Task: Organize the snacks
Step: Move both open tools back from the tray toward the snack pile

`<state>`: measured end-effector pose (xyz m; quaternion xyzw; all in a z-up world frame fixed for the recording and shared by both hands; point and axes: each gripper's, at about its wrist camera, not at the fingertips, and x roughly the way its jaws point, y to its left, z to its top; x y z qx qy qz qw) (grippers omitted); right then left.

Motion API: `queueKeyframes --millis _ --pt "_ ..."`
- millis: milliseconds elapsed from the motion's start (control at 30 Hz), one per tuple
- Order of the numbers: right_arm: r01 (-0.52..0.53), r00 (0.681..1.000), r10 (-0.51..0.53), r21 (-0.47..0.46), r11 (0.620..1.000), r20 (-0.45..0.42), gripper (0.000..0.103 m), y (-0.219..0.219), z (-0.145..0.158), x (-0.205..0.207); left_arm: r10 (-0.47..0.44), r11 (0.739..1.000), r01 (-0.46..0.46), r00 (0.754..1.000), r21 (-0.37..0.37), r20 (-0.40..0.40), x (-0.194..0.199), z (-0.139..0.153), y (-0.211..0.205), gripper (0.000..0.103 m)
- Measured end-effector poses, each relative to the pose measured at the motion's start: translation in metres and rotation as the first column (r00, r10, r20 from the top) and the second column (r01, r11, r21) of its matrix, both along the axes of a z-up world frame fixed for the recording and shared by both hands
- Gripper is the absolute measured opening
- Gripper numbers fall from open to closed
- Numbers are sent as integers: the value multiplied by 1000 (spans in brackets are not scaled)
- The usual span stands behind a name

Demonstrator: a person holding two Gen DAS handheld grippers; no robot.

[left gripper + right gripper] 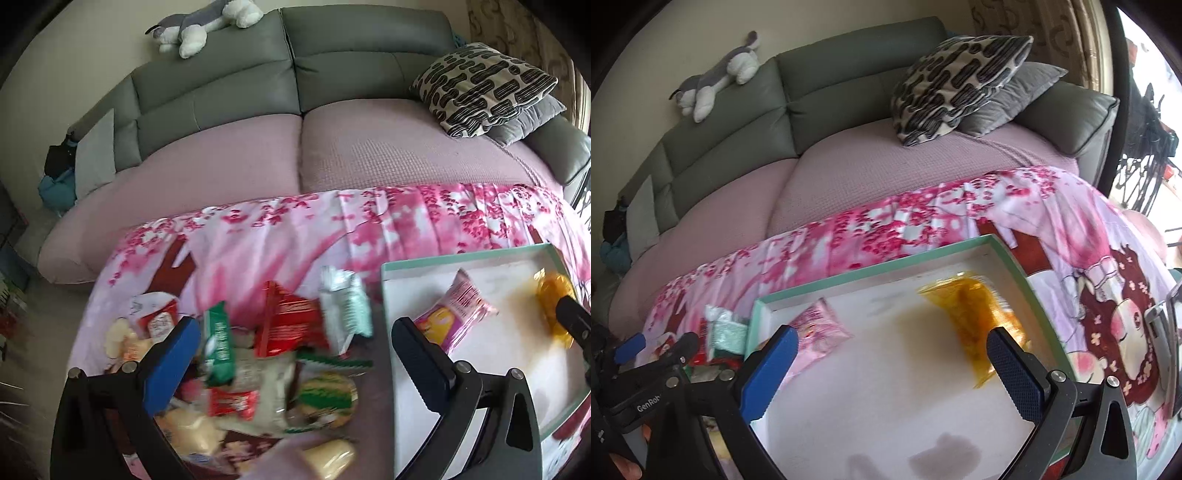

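A heap of snack packets [273, 373] lies on the pink flowered cloth [266, 236]: red, green, silver and yellow wrappers. My left gripper [295, 343] stands open just above the heap, with nothing between its fingers. To the right sits a white tray with a mint-green rim [461, 254] [871, 269]. Inside it lie a pink packet [452, 314] [816, 332] and an orange translucent packet [554, 306] [975, 317]. My right gripper [890, 347] hangs open over the tray, its right finger close beside the orange packet, holding nothing.
A grey sofa with a pink seat cover [332, 155] runs behind the table. A patterned cushion [484, 88] rests at its right end, and a plush dog [207, 26] lies on the backrest. The cloth hangs over the table's far edge.
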<state>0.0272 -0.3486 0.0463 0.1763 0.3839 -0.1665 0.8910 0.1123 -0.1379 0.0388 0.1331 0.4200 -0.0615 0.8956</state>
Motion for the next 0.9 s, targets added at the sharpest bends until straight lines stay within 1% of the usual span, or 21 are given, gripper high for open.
queueKeyframes --millis 100,233,367,500,667,800,900 --pt "-26 1000 26 17 1000 -4 103 12 2 1 18 1000 -18 1000 -4 0 -4 6 19 103" --pt "-65 998 65 23 998 -19 103 29 2 5 63 998 -63 998 17 14 -9 11 46 103" --pt "-137 990 138 44 990 -17 103 53 2 10 122 992 -122 992 7 15 -14 15 78 103" --pt "-210 977 211 70 975 -15 103 80 -2 14 193 981 -193 981 34 16 -19 15 107 103" --pt "-290 956 292 53 956 -33 103 115 -7 20 283 959 -283 959 -29 -7 -26 13 150 103" --pt "-357 932 359 50 933 -43 103 142 -10 23 328 942 -329 944 -65 -18 -33 11 174 103" --pt "-401 913 403 47 915 -57 103 161 -14 23 350 931 -353 936 -95 -41 -37 6 188 103"
